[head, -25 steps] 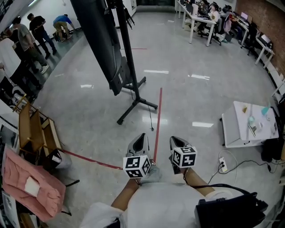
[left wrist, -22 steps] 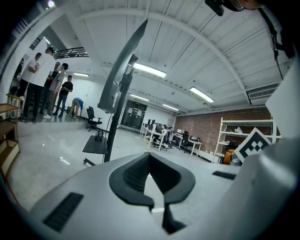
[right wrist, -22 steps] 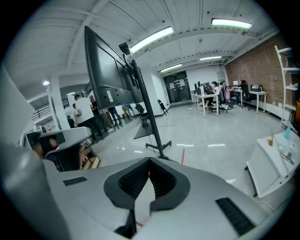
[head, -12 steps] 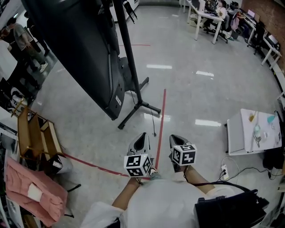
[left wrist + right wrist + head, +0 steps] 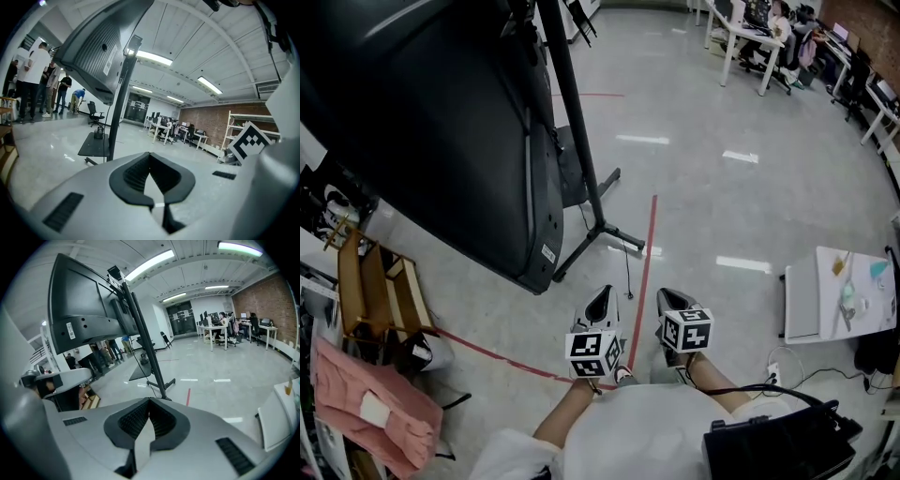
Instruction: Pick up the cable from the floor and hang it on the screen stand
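A large black screen (image 5: 441, 141) hangs tilted on a black stand (image 5: 574, 122) whose legs (image 5: 598, 230) spread on the grey floor. A thin black cable (image 5: 627, 262) drops from the stand onto the floor beside the legs. Both grippers are held low in front of the person, short of the cable. The left gripper (image 5: 600, 302) is shut and empty. The right gripper (image 5: 671, 300) is shut and empty too. In the left gripper view the closed tips (image 5: 150, 157) point past the stand pole (image 5: 119, 103). The right gripper view has its tips (image 5: 150, 401) below the pole (image 5: 147, 357).
A red tape line (image 5: 643, 253) runs along the floor between the grippers. A white table (image 5: 825, 300) and a power strip (image 5: 772, 354) lie to the right. A wooden shelf (image 5: 370, 281) and pink cloth (image 5: 366, 398) stand at the left. Desks with people (image 5: 750, 37) are far back.
The person has stepped toward the stand, so the screen now fills the upper left of the head view. Both grippers stay shut and side by side.
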A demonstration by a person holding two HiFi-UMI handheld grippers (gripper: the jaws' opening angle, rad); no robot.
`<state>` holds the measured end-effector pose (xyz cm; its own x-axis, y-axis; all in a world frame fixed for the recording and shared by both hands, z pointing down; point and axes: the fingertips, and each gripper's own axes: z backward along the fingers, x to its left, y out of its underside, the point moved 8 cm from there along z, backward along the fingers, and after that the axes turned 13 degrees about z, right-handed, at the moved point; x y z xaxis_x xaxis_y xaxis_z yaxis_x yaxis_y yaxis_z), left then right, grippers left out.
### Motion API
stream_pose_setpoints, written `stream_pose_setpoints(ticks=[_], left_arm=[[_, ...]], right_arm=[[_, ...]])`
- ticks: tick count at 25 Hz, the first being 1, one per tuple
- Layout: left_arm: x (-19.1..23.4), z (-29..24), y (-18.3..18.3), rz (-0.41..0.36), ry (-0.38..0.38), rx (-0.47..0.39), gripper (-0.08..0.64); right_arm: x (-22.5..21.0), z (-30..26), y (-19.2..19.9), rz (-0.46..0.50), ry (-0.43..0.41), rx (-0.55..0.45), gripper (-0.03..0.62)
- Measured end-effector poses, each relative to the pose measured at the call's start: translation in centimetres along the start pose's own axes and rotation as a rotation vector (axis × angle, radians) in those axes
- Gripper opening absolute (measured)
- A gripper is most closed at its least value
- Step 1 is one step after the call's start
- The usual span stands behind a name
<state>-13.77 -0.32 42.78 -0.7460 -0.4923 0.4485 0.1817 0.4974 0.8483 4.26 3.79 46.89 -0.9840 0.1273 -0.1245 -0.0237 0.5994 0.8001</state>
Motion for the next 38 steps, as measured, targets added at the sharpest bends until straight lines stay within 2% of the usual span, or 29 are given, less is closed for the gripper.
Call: stream_pose_setpoints(ticks=[7, 10, 13, 19, 24, 32, 38], left_arm=[[1.7, -6.8, -0.4, 0.026, -0.099, -0.008, 0.003], [2.4, -10.9, -0.3, 0.058, -0.160, -0.002, 0.003], [3.3, -14.8, -0.5, 0.064, -0.184, 0.006, 0.003], [6.0, -22.1, 0.8, 0.089, -0.243, 0.036, 0.003], [10.7, -27.9, 4.0, 0.107, -0.291, 0.066, 0.003], [19.2, -36.6, 11.7, 0.167, -0.392, 0.089, 0.003], [25.1, -41.2, 16.2, 0.214, -0.470, 0.091, 0.003]], right_arm=[[-5.7, -7.9, -3.2, 0.006, -0.060, 0.016, 0.018], [-8.3, -12.3, -4.6, 0.047, -0.116, 0.036, 0.018], [-10.0, -16.5, -5.8, 0.096, -0.158, 0.037, 0.018], [-13.2, -23.8, -5.3, 0.120, -0.214, 0.071, 0.018], [-14.5, -31.1, -3.5, 0.218, -0.275, 0.078, 0.020], [-16.9, -45.3, 1.2, 0.295, -0.394, 0.092, 0.023], [-17.8, -55.3, 4.6, 0.346, -0.445, 0.136, 0.046]])
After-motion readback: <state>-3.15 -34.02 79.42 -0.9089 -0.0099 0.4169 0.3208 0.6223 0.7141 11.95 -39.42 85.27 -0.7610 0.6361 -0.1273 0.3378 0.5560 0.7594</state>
